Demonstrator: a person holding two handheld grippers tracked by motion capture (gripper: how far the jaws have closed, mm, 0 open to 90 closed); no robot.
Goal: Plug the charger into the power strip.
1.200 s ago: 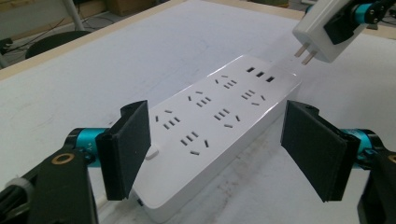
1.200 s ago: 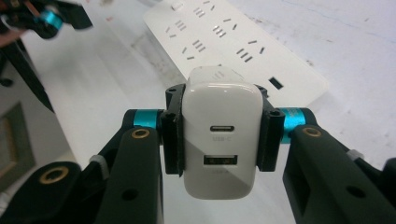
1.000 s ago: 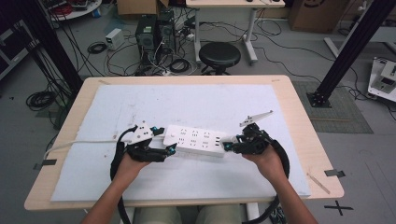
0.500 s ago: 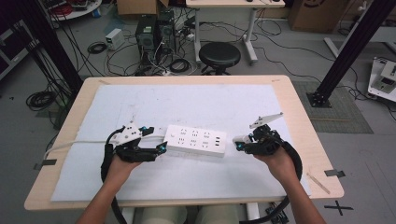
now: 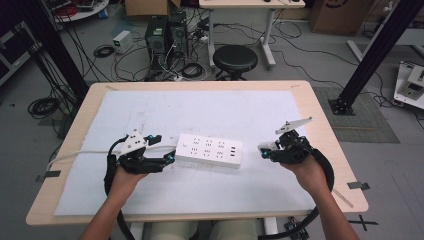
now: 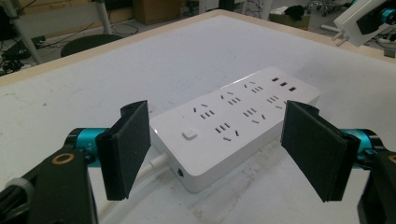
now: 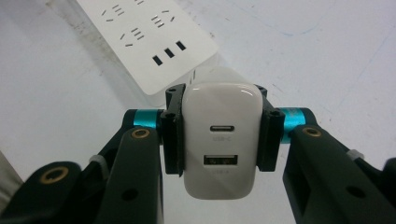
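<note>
Between the right gripper's (image 7: 218, 135) jaws: white, rounded two-port charger (image 7: 219, 140).

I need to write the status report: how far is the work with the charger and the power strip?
Done: the right gripper is clamped on the white USB charger. In hand: the charger is held off the end of the power strip, while the left gripper stands open around the strip's switch end, pads apart from it. Left: probably plugging it in; every socket looks empty.
</note>
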